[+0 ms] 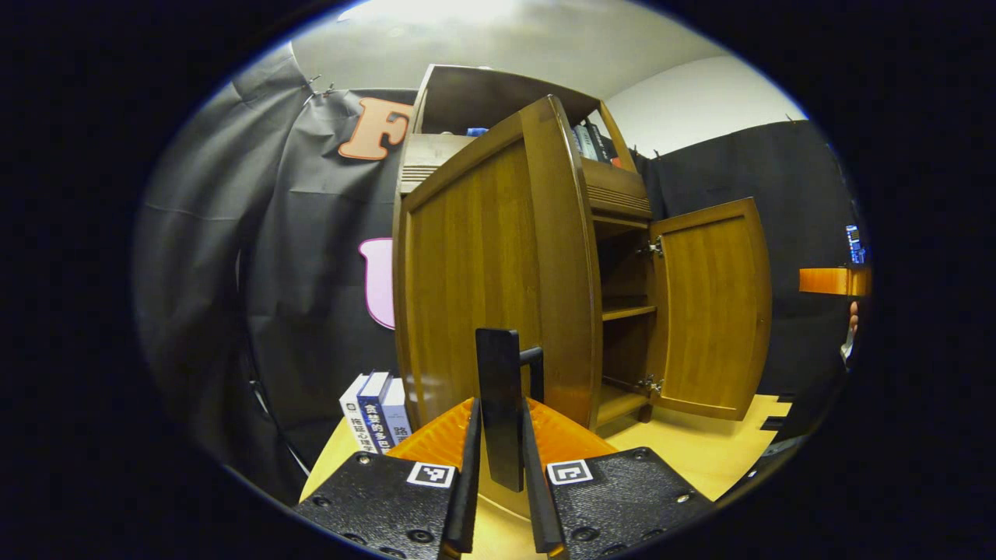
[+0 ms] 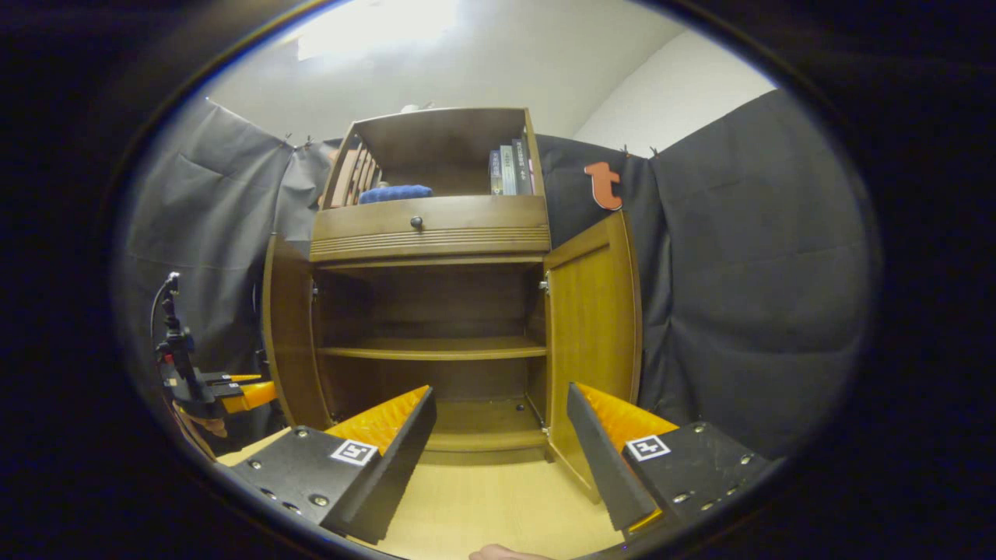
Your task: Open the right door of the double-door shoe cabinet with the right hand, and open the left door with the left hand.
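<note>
Left tongs (image 1: 502, 498): narrowed onto the dark bar handle (image 1: 499, 404) of the left door (image 1: 475, 272), one finger pressed to each side of it. That door is swung well out toward the camera, edge-on.

Right tongs (image 2: 502, 451): spread wide, holding nothing, hanging above the tabletop (image 2: 482, 505) in front of the shoe cabinet (image 2: 428, 233). Right door (image 2: 593, 327) stands open just beyond them.

Left gripper view gives what the other lacks: the handle grip itself, the inner face of the right door (image 1: 712, 311) with its hinges, and books (image 1: 377, 412) standing on the tabletop (image 1: 700, 451) beside the cabinet.

Right gripper view looks square into the cabinet: bare shelf (image 2: 432, 350), drawer knob (image 2: 416, 222), a blue cloth (image 2: 395, 193) and books (image 2: 510, 169) in the top nook. The left tongs (image 2: 241, 385) show at far left, off beside the left door (image 2: 292, 334).
</note>
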### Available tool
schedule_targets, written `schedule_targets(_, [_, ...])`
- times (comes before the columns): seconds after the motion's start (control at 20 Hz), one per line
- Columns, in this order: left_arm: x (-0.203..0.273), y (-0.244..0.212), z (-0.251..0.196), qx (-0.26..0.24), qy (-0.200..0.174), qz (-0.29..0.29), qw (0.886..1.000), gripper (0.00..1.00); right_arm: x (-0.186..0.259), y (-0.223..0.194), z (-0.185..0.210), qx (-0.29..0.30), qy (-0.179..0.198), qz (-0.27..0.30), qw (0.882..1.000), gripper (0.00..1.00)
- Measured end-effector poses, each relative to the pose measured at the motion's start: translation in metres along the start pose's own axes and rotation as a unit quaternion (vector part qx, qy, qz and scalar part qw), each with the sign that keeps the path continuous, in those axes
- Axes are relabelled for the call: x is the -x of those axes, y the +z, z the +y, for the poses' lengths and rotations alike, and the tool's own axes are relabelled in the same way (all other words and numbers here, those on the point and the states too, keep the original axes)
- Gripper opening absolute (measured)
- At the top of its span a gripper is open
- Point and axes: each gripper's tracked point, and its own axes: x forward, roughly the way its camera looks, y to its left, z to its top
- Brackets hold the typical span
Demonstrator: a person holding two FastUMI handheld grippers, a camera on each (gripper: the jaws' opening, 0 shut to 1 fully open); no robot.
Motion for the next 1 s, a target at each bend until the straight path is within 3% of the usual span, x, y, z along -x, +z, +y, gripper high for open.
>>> schedule_targets(0.1, [0.003,0.006,0.024,-0.019,0.035,-0.012,0.999,0.28,0.000,0.003,0.004,0.007,0.000,-0.002,1.000,1.00])
schedule_targets(0.2, [0.007,0.011,0.051,-0.041,0.069,-0.021,0.997,0.18,0.000,0.004,0.009,0.008,0.004,-0.003,1.000,0.97])
schedule_targets(0.25, [0.008,0.013,0.055,-0.040,0.068,-0.022,0.997,0.14,-0.002,0.004,0.013,0.008,0.006,-0.003,1.000,0.97])
schedule_targets(0.3, [0.008,0.011,0.060,-0.037,0.064,-0.017,0.997,0.22,-0.003,0.004,0.016,0.008,0.008,-0.002,1.000,0.97])
schedule_targets(0.35, [0.009,0.012,0.064,-0.034,0.060,-0.019,0.997,0.13,-0.005,0.003,0.019,0.008,0.010,-0.001,1.000,1.00])
schedule_targets(0.4, [0.010,0.011,0.070,-0.033,0.058,-0.015,0.998,0.17,-0.006,0.004,0.021,0.008,0.011,0.000,1.000,1.00])
schedule_targets(0.5, [0.013,0.011,0.081,-0.027,0.048,-0.012,0.998,0.07,-0.006,0.003,0.029,0.009,0.015,0.002,1.000,1.00])
schedule_targets(0.6, [0.014,0.010,0.094,-0.027,0.041,-0.011,0.999,0.07,-0.006,0.006,0.035,0.015,0.017,0.002,1.000,1.00])
schedule_targets(0.75, [0.015,0.009,0.109,-0.002,0.021,-0.007,1.000,0.00,-0.004,0.014,0.043,0.024,0.019,-0.001,1.000,1.00])
schedule_targets(1.0, [0.016,0.005,0.111,0.003,0.004,-0.003,1.000,0.01,0.006,0.025,0.051,0.033,0.023,-0.011,0.999,1.00])
